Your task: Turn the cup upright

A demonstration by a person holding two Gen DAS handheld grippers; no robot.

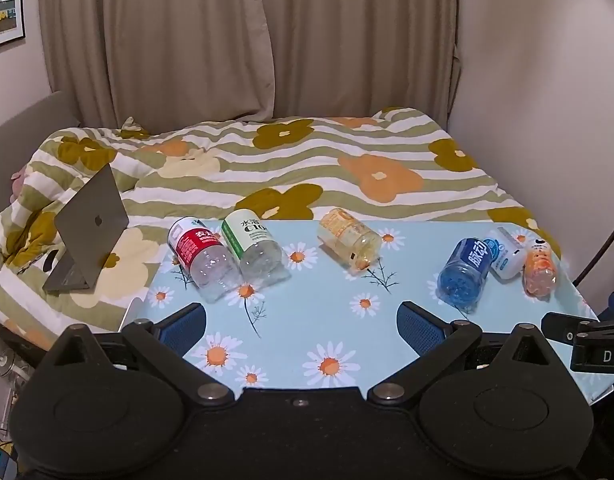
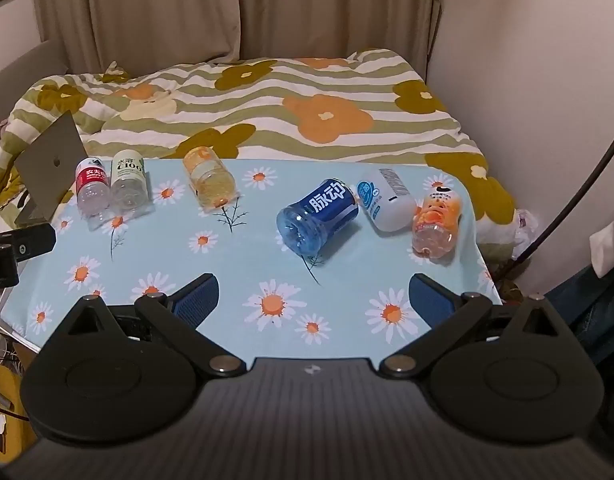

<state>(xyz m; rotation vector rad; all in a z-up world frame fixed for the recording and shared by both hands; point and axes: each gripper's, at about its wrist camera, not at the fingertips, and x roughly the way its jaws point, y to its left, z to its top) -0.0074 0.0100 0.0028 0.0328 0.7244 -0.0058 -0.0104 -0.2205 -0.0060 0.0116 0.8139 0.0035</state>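
Note:
Several cut-bottle cups lie on their sides on the daisy tablecloth (image 1: 307,320): a red-label one (image 1: 201,258) touching a green-label one (image 1: 255,250) at the left, a yellow one (image 1: 349,238) in the middle, and a blue one (image 1: 465,270), a white one (image 1: 505,252) and an orange one (image 1: 541,266) at the right. They also show in the right wrist view: red (image 2: 92,190), green (image 2: 128,182), yellow (image 2: 209,178), blue (image 2: 319,216), white (image 2: 387,198), orange (image 2: 437,220). My left gripper (image 1: 303,320) and right gripper (image 2: 313,296) are open and empty, hovering near the table's front edge.
An open grey laptop (image 1: 87,228) stands on the flowered bed quilt (image 1: 307,160) left of the table. Curtains and walls are behind. A black clamp (image 1: 587,340) sits at the table's right edge. A dark cable (image 2: 579,184) hangs at the right.

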